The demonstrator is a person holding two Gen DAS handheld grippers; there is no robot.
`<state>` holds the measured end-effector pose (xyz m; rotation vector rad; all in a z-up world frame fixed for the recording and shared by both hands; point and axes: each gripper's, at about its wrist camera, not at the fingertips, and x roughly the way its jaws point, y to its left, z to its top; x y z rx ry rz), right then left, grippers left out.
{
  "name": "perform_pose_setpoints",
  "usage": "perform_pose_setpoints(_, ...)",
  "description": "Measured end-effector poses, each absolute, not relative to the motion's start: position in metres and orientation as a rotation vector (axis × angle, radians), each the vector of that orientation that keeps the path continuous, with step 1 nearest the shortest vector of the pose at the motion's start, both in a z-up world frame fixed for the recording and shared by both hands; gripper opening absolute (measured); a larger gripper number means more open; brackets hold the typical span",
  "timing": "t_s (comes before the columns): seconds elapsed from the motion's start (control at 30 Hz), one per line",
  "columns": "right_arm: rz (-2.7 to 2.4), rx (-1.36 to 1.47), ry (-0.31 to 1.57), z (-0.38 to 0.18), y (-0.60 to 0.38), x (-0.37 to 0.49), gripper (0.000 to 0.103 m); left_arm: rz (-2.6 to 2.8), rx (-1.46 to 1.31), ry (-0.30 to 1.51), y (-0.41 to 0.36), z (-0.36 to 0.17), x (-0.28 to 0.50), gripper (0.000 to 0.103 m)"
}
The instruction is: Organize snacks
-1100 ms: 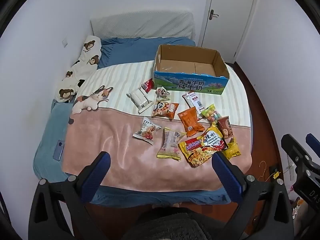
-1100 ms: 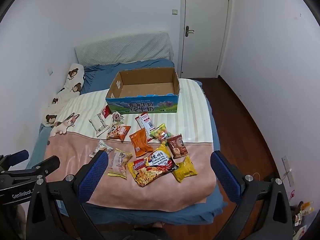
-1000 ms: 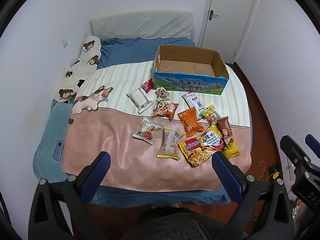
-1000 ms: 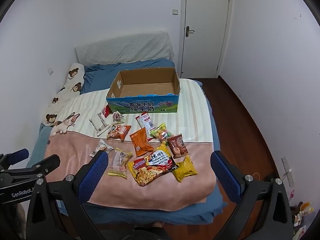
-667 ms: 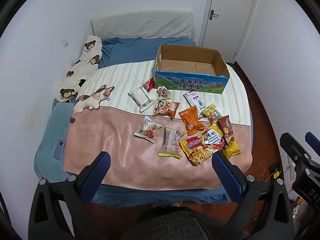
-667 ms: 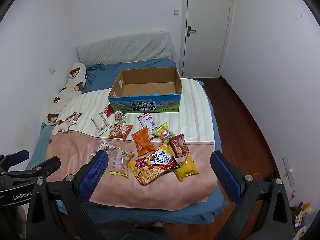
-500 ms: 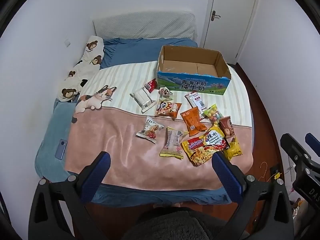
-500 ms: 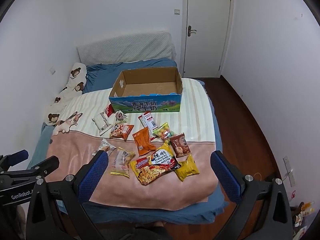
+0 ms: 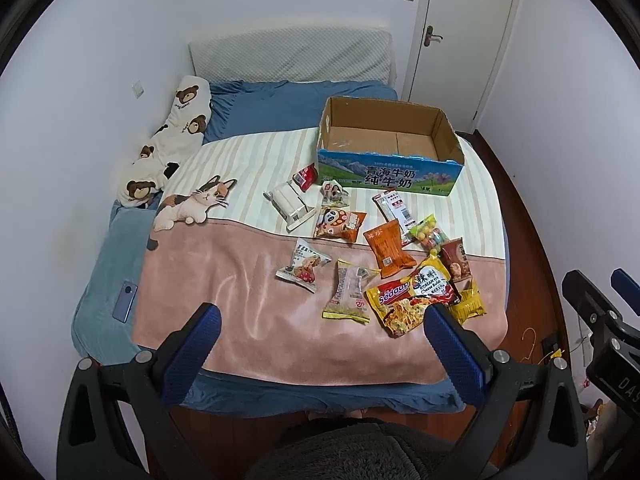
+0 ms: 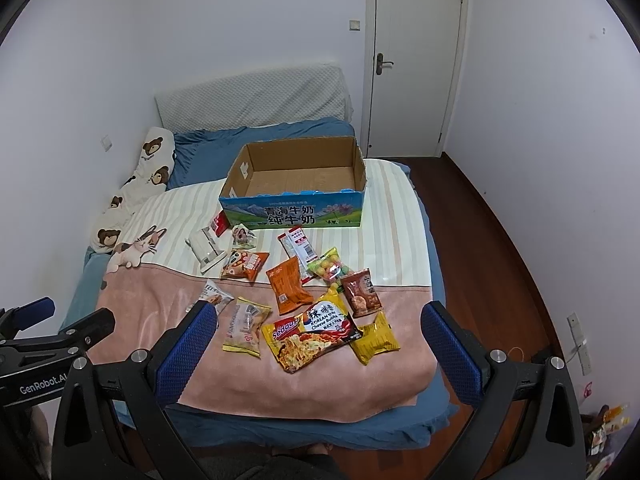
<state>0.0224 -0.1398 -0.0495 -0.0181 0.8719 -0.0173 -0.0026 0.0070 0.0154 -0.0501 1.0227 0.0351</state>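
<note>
Both grippers hang above the foot of the bed [image 9: 248, 320], each spread wide and grasping nothing: the left gripper [image 9: 320, 344] and the right gripper [image 10: 318, 340] show blue-padded fingers far apart with only blanket between them.

Taking the Sedaap noodle packet [image 10: 314, 334] as the landmark, it lies nearest the foot of the bed on the pink blanket. Touching its right edge is a small yellow packet [image 10: 375, 340]. Just left of it sits a pale yellow-trimmed wafer packet [image 10: 245, 330], and further left, partly hidden behind the right gripper's finger in the right wrist view, a clear cookie packet [image 9: 303, 266]. Just beyond the noodles lies an orange packet [image 10: 288, 286], with a brown snack packet [image 10: 361, 293] to its right. Farther on, a bag of coloured candy balls [image 10: 330, 270] and a white-and-red strip packet [image 10: 298, 248] rest on the striped sheet. Beyond and to the left of the noodles are an orange panda-print packet [image 10: 242, 266], a white wrapped pack [image 10: 206, 254], a small pinkish packet [image 10: 242, 237] and a small red packet [image 10: 219, 223].

Farthest from the noodles stands the open cardboard box [image 10: 294, 214], blue printed front facing the grippers, nothing inside. Far to the noodles' left, a cat plush [image 9: 192, 204] and a bear-print pillow [image 9: 172, 140] lie along the wall, and a phone [image 9: 125, 307] rests on the blue sheet.
</note>
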Motion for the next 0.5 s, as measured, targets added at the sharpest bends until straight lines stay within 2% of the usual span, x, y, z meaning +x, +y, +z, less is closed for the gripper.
perform_pose_setpoints(0.5, -0.010, -0.014, 0.877, -0.0479, -0.1404, 0.0244, 0.103, 0.036, -0.051, 1.020, 0.0066, 0.0146, -0.0040, 0.103)
